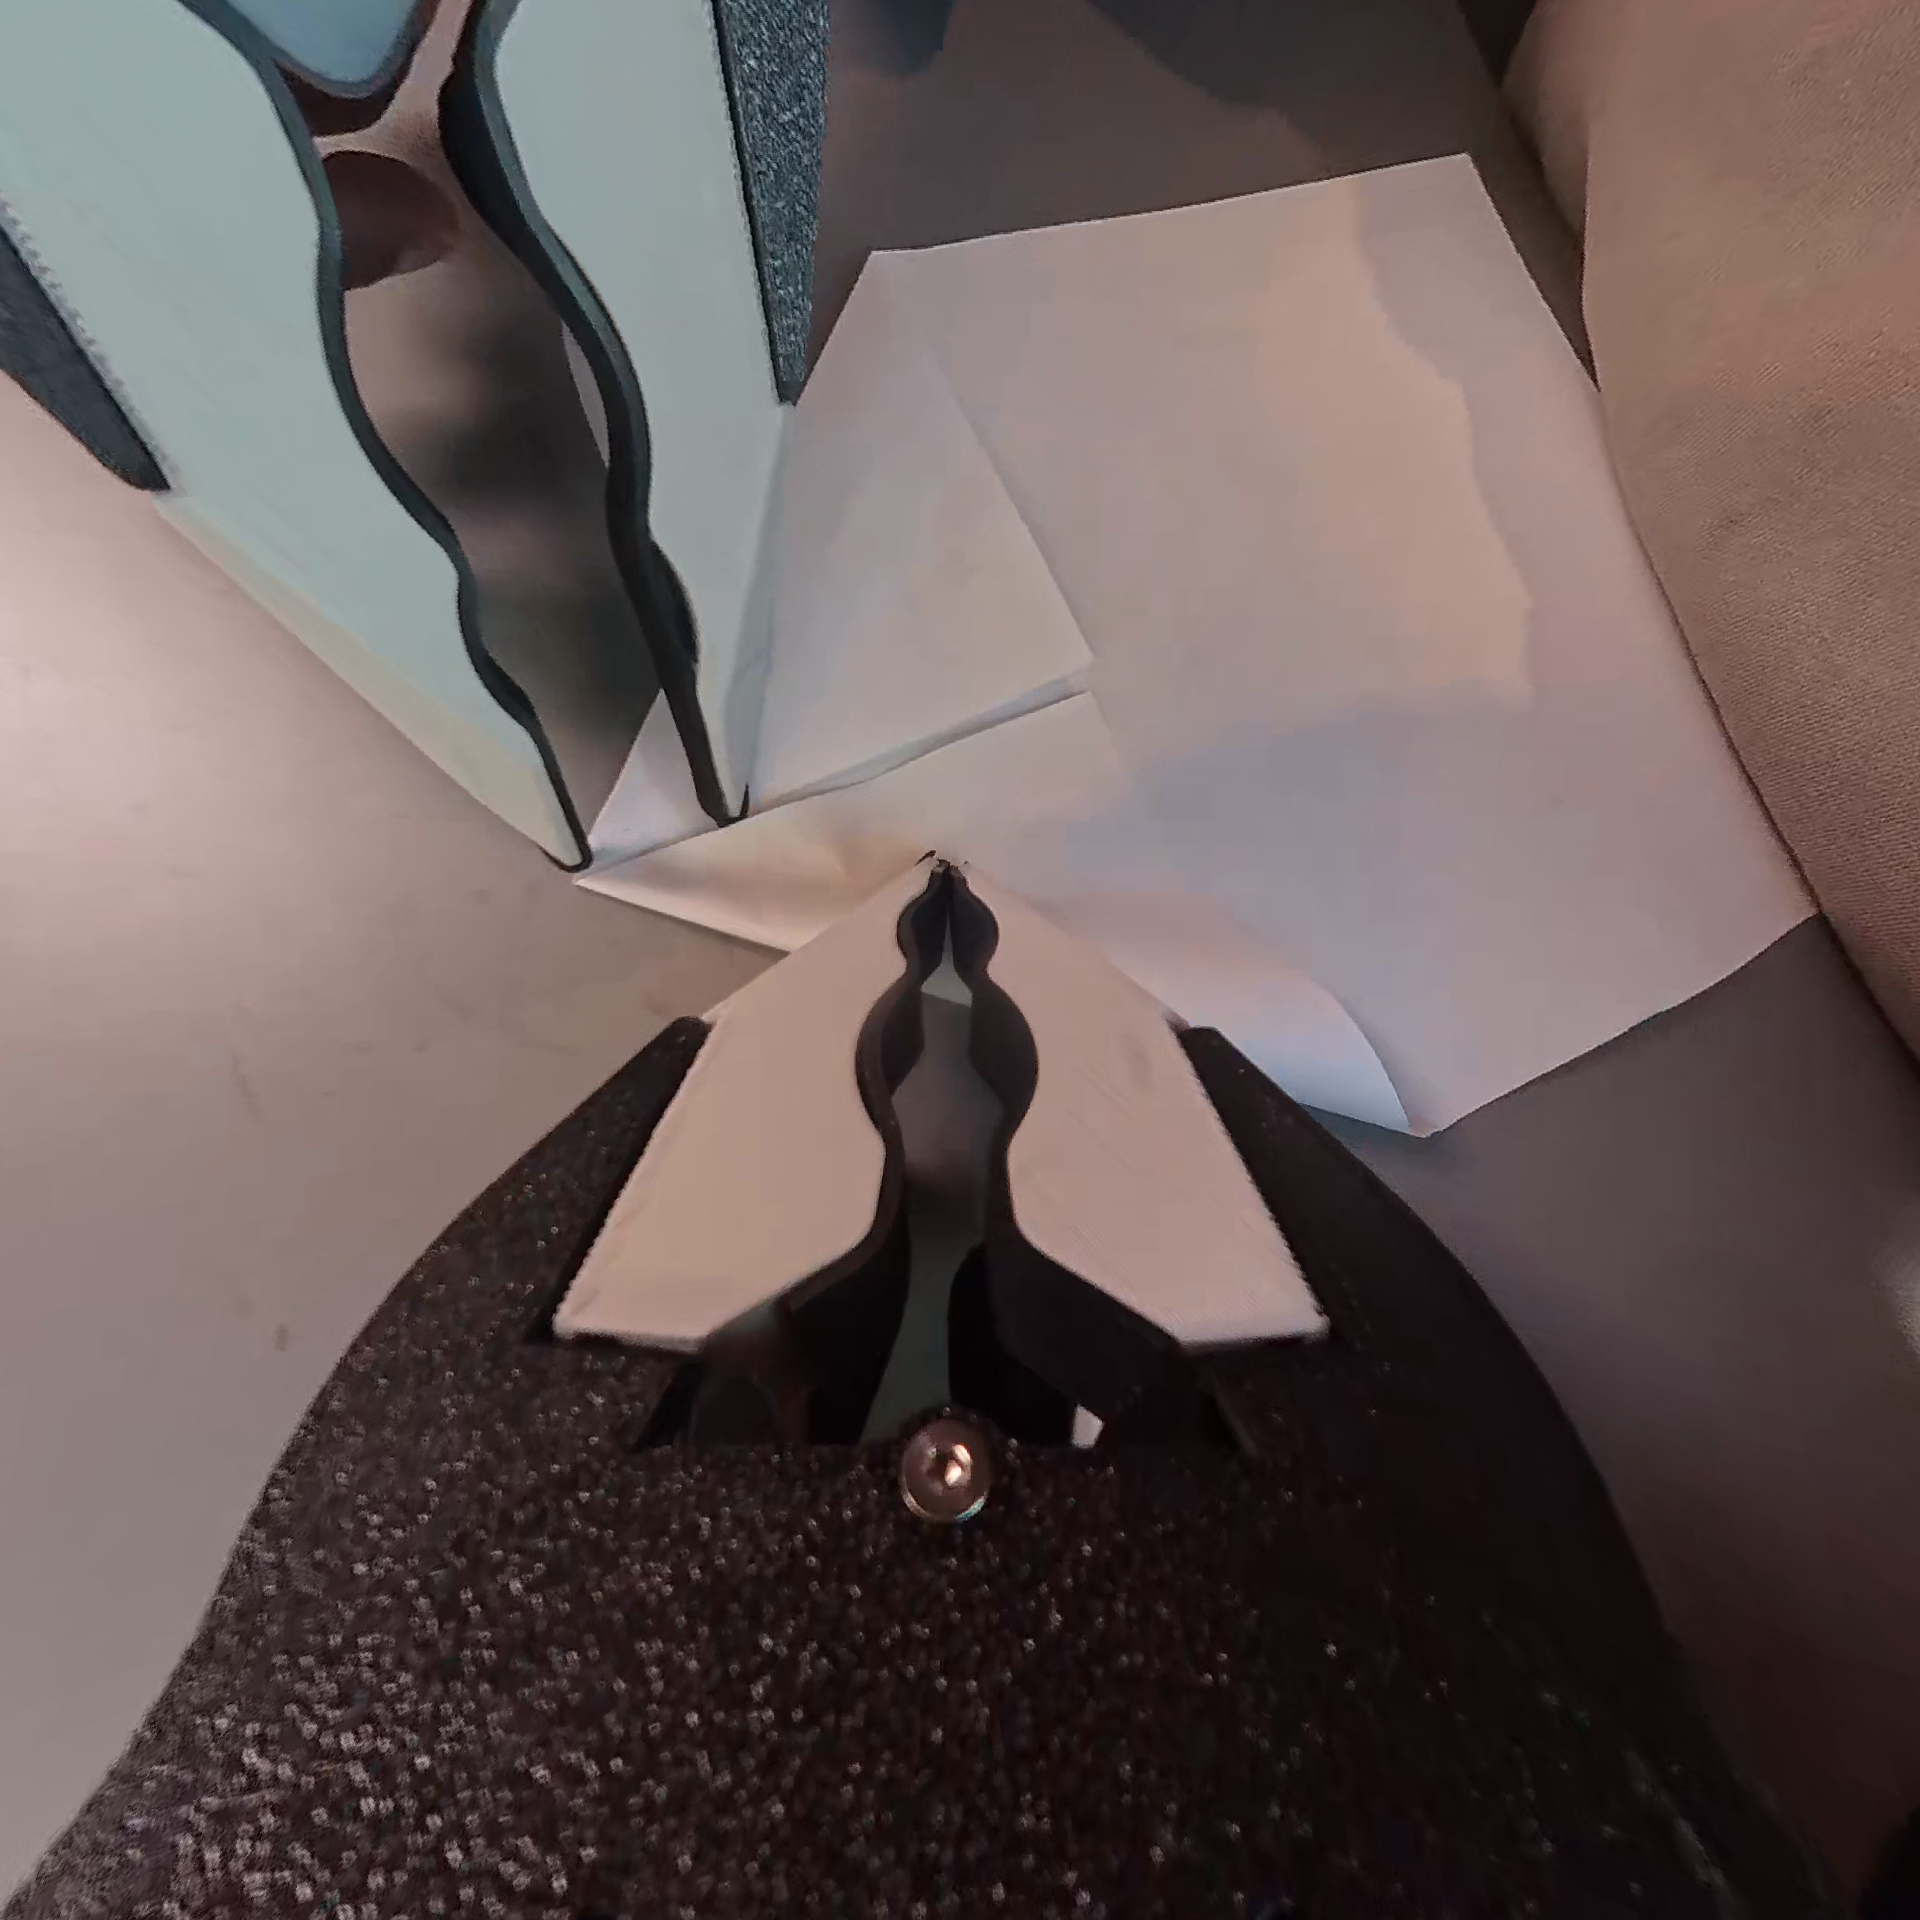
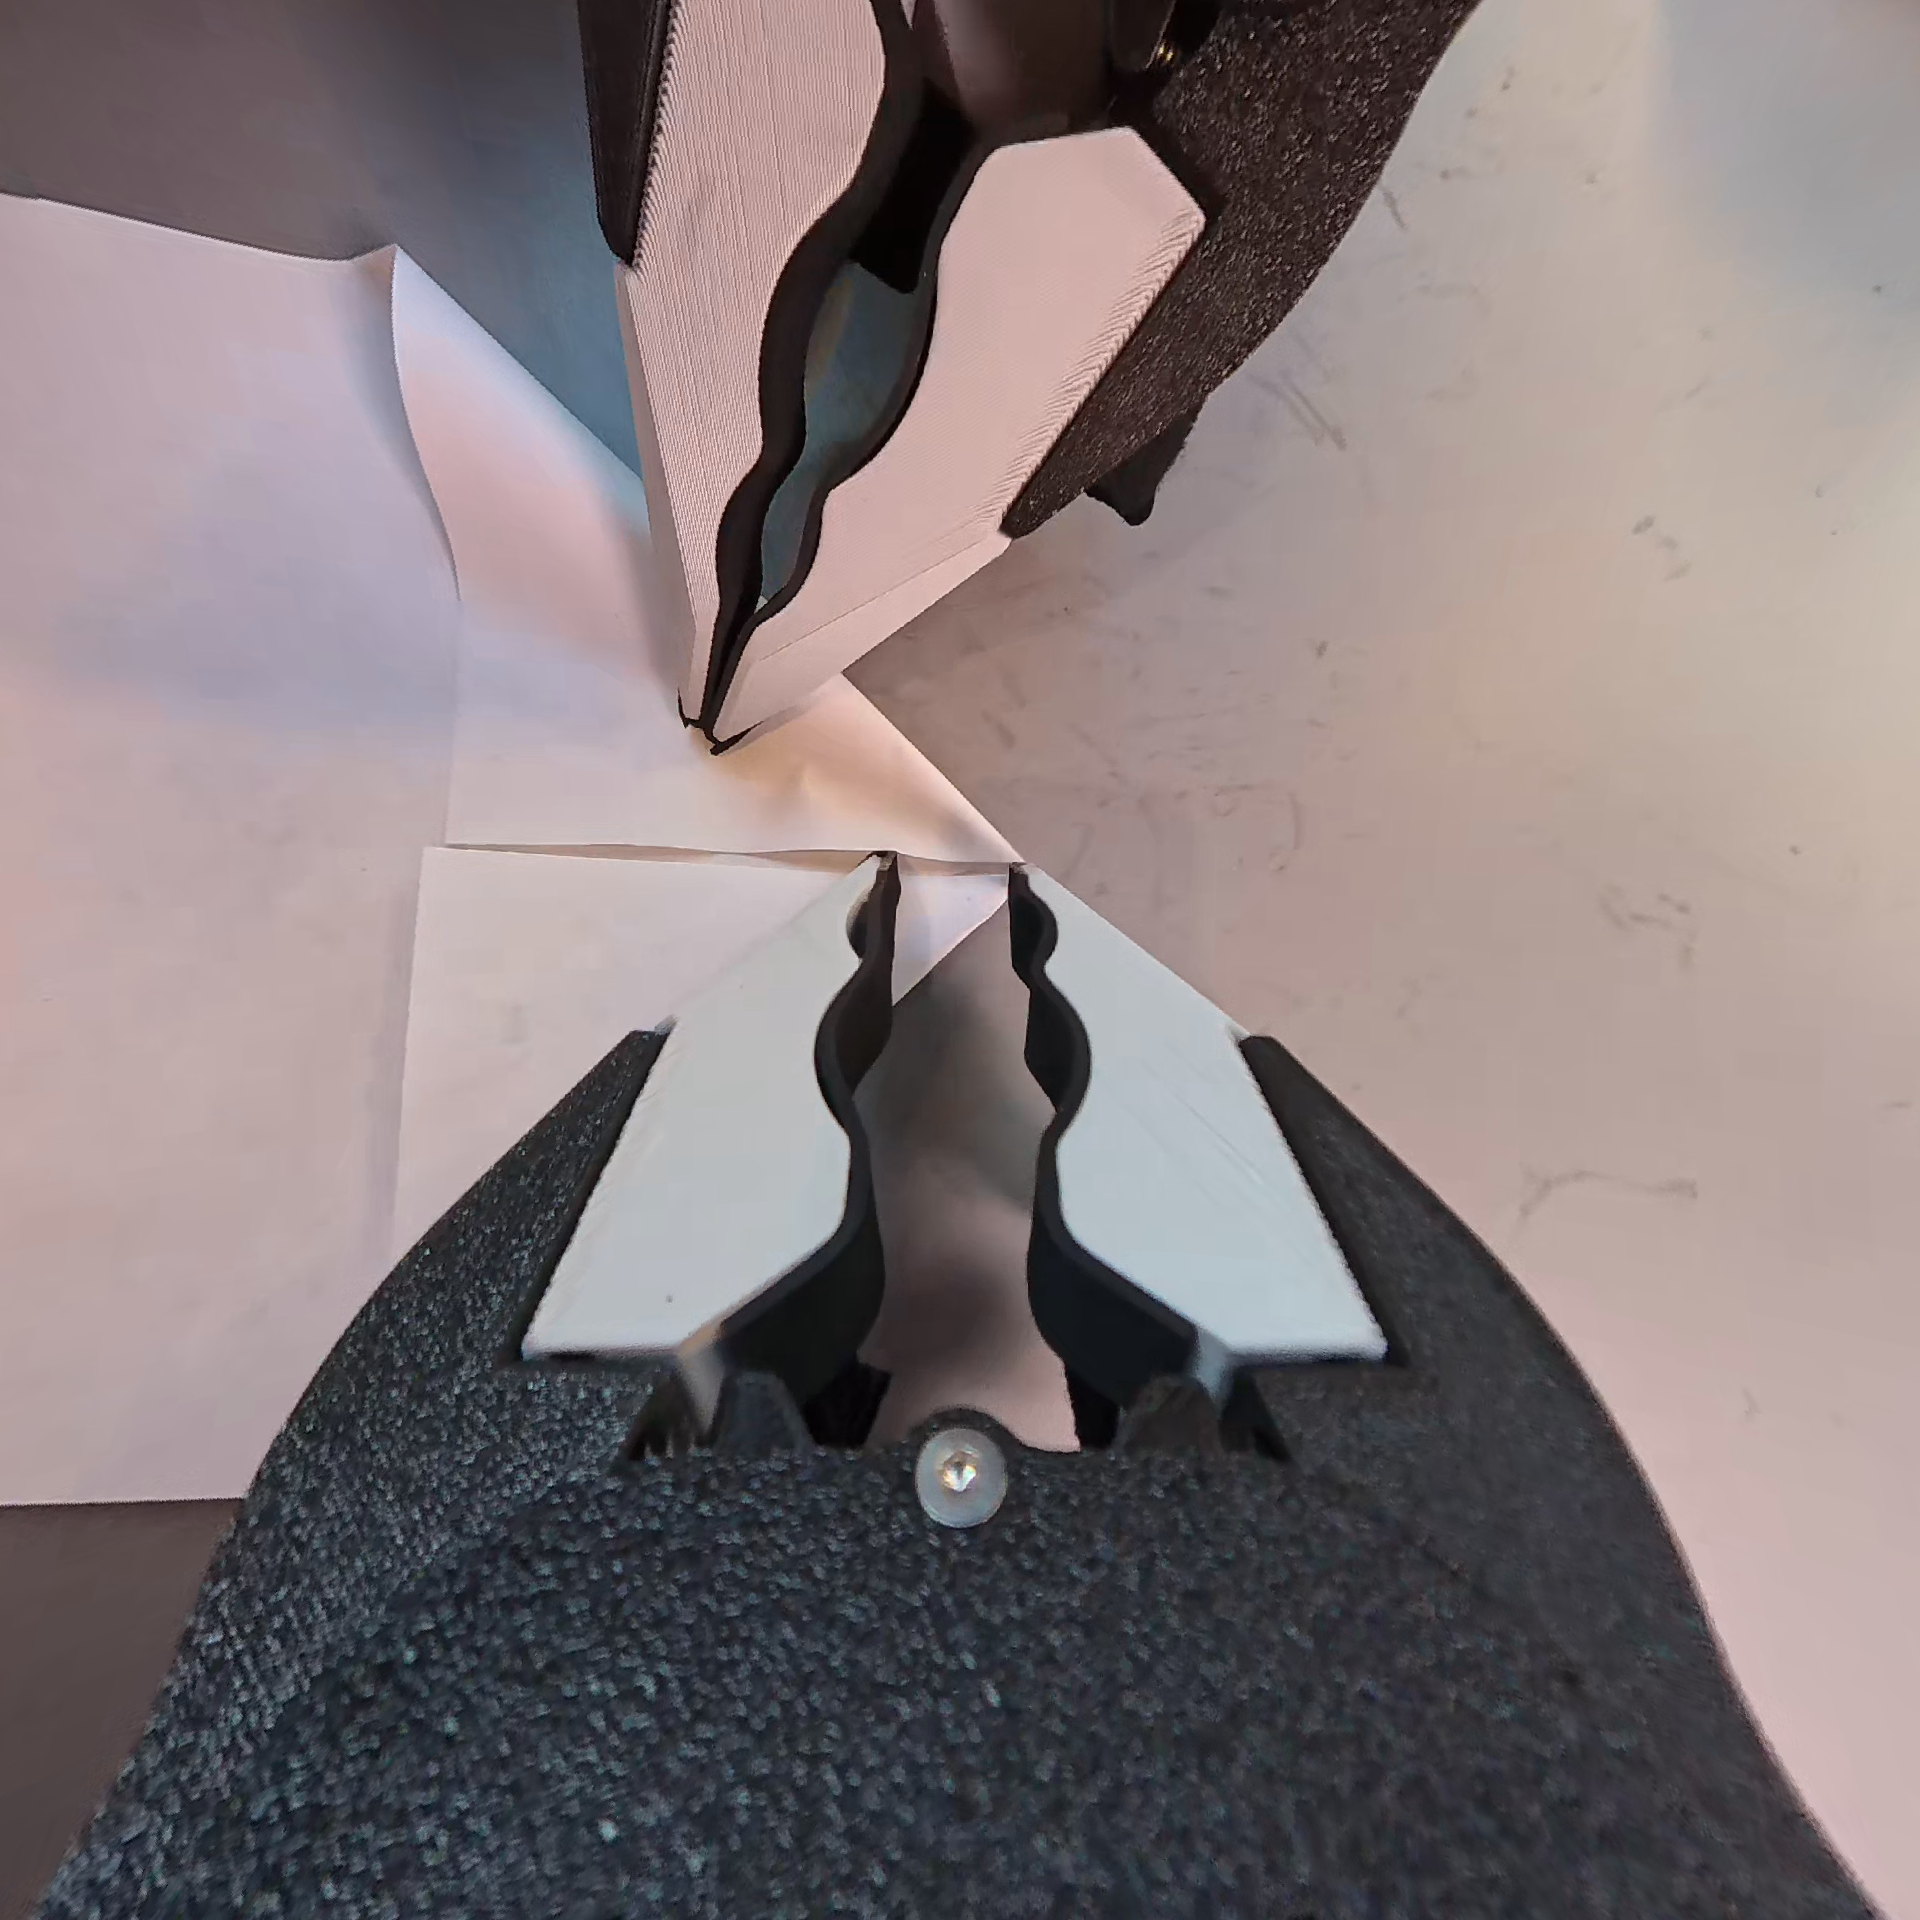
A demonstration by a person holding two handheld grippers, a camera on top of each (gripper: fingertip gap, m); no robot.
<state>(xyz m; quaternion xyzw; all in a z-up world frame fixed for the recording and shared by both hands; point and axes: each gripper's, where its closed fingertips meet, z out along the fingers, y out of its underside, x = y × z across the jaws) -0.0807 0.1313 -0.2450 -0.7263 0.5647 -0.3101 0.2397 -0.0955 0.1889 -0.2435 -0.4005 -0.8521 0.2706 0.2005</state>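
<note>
A white sheet of paper [image 1: 1351,623] [image 2: 208,623] lies on a pale table, with folded flaps [image 1: 914,582] meeting near one pointed corner. My left gripper [image 1: 940,868] is shut, and its tips touch the paper by the flap crease. It also shows in the right wrist view [image 2: 712,738], coming down from above. My right gripper [image 2: 951,868] is open, with its fingertips [image 2: 883,868] resting at the folded corner, one on each side of the point. In the left wrist view the right gripper [image 1: 644,836] stands at the upper left, close beside the left gripper's tips.
The pale scuffed tabletop [image 2: 1455,727] [image 1: 260,935] spreads around the paper. A beige rounded edge [image 1: 1766,416] runs along the right of the left wrist view. A dark area [image 2: 104,1558] lies by the paper's near edge. Tip to tip, the grippers are about 6 cm apart.
</note>
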